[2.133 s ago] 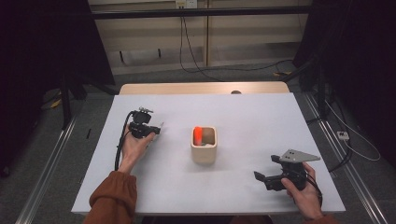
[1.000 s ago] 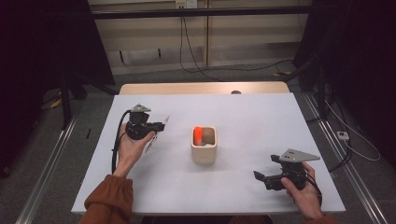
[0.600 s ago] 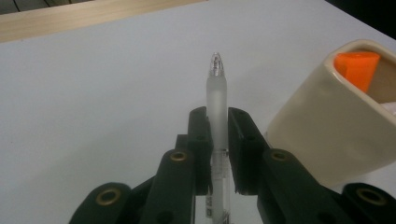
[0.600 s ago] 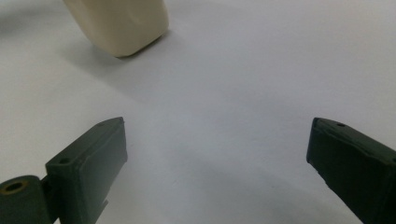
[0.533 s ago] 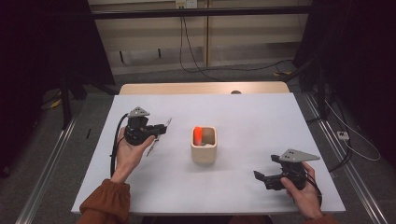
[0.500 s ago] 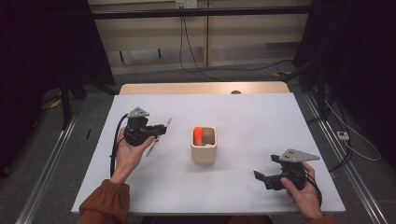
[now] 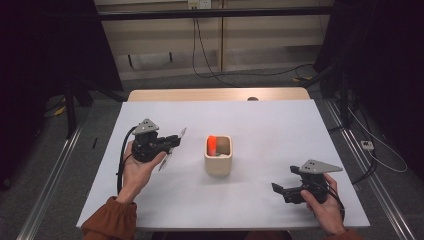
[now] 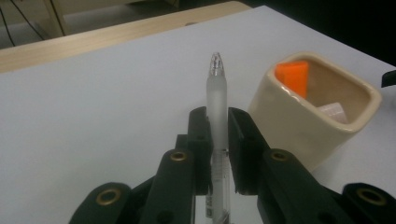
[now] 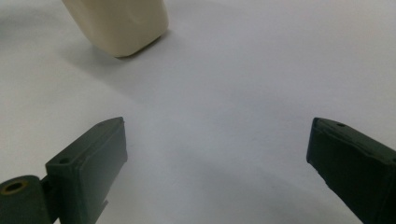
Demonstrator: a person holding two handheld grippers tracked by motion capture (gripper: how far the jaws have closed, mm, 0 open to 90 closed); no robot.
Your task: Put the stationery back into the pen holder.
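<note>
High view: the left gripper (image 7: 172, 142) holds a pen (image 7: 170, 150) just left of the cream cup (image 7: 218, 156). Left gripper view: jaws clamped on the pen's frosted barrel, cup beside them, something orange (image 8: 293, 77) inside, perhaps a marker. Right gripper view: right gripper (image 9: 217, 163) jaws wide apart, cup beyond.

A white table (image 7: 280, 125) stands on grey floor (image 7: 240, 82) strewn with cables (image 7: 235, 72).

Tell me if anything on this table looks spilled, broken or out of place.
Nothing stands out. The cream cup stands upright on the white table, an orange piece inside it. The left hand-held gripper holds a frosted pen; the right hand-held gripper is open.
</note>
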